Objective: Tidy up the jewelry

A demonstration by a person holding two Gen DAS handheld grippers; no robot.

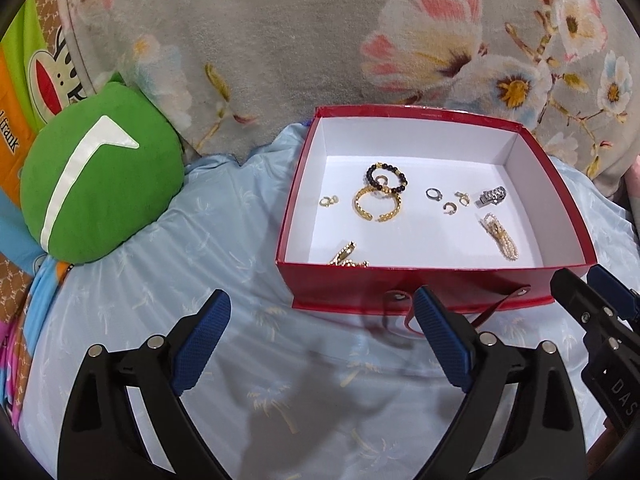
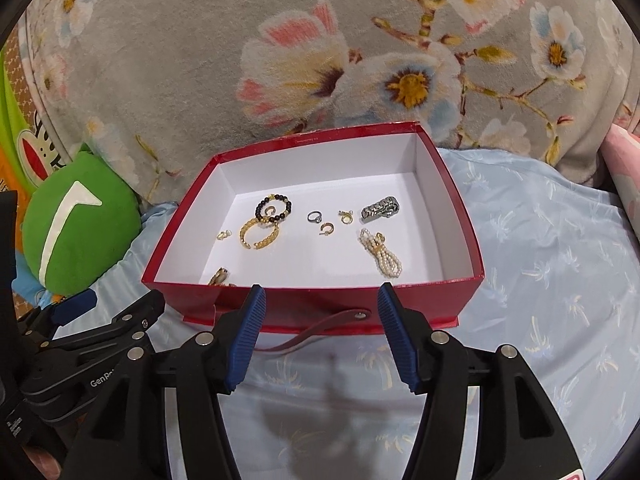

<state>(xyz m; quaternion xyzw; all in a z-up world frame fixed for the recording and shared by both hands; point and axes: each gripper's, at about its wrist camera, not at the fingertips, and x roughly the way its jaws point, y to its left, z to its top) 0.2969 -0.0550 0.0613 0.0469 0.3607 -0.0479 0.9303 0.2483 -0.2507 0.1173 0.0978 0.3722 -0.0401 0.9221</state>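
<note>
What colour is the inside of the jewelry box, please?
White inside the red box; clearest in the right wrist view.

A bedroom in a home, seen from just above a bed. The surface is a soft, rumpled pale blue bedsheet printed with small palm trees (image 1: 224,236). Behind it rises a plush grey blanket patterned with large pink and cream flowers (image 1: 320,40). At the left edge lies a round green cushion with a white stripe (image 1: 100,184), resting against bright cartoon-printed bedding in orange and green (image 1: 24,80). On the sheet sits an open red cardboard box with a white inside (image 2: 452,216), holding small personal jewellery such as a gold open bangle (image 2: 260,234) and a bunch of small pearl strands (image 2: 382,254).
</note>
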